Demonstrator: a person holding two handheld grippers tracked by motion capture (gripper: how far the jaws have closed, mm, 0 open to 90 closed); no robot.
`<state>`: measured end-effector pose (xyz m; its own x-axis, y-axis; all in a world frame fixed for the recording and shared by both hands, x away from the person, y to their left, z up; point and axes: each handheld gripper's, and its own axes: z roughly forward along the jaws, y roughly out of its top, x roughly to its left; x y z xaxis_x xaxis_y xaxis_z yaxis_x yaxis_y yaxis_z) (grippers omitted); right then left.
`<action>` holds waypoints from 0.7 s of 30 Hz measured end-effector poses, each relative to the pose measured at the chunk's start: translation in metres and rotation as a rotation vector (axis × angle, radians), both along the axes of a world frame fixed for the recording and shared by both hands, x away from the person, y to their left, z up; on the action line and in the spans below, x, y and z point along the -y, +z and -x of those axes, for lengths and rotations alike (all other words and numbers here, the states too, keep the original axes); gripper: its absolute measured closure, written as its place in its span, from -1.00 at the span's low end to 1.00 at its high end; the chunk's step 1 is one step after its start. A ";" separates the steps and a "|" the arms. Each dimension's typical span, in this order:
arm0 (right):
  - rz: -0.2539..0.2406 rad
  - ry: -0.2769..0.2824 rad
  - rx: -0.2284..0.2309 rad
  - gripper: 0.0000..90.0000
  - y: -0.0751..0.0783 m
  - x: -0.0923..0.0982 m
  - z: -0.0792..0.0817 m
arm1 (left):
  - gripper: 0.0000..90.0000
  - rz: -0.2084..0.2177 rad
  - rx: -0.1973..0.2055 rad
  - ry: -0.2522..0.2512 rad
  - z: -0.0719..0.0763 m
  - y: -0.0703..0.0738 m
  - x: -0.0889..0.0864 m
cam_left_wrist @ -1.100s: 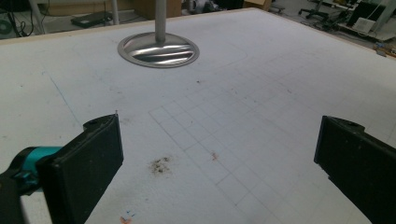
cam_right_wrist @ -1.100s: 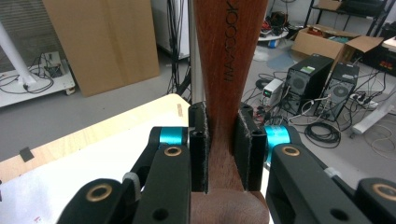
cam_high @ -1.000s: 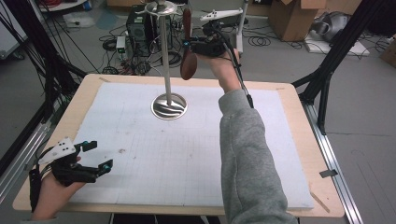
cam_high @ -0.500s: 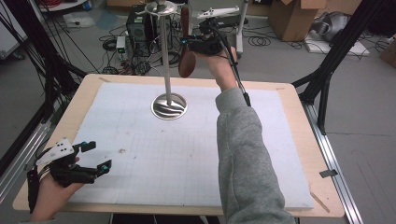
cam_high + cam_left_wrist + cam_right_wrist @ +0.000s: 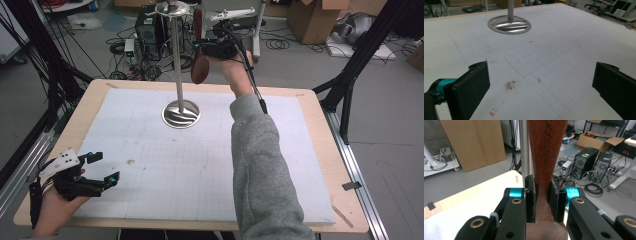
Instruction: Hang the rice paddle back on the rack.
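Note:
A metal stand has a round base (image 5: pixel 181 114) on the white mat, a tall pole (image 5: pixel 175 55) and a small top disc (image 5: pixel 171 7). My right gripper (image 5: pixel 202 46) is raised beside the pole, just to its right, shut on a dark wooden spoon (image 5: pixel 200 69) that hangs upright with its bowl down. In the right gripper view the jaws clamp the wooden handle (image 5: pixel 547 147), with the pole (image 5: pixel 524 147) right behind it. My left gripper (image 5: pixel 104 167) rests open near the mat's front left corner. The left gripper view shows its jaws wide apart over bare mat, the stand's base (image 5: pixel 509 24) ahead.
The white gridded mat (image 5: pixel 150 165) covers a wooden table (image 5: pixel 320 145). Black frame struts (image 5: pixel 350 75) stand at both sides. Computers, cables and cardboard boxes (image 5: pixel 312 20) lie on the floor beyond the far edge.
My right gripper has carried the spoon slightly left, closer to the pole. The left gripper has stayed in place.

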<state>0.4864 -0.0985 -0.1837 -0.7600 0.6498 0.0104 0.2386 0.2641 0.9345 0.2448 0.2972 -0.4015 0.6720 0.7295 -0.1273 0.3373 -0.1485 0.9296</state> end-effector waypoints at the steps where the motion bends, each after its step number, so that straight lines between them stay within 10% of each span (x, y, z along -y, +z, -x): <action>1: 0.001 -0.002 -0.001 0.72 0.000 0.000 0.000 | -0.96 -0.001 0.000 0.000 0.000 0.000 0.000; 21: -0.004 0.010 -0.005 0.72 -0.003 -0.007 -0.004 | -0.96 -0.001 -0.004 0.004 0.001 -0.001 -0.001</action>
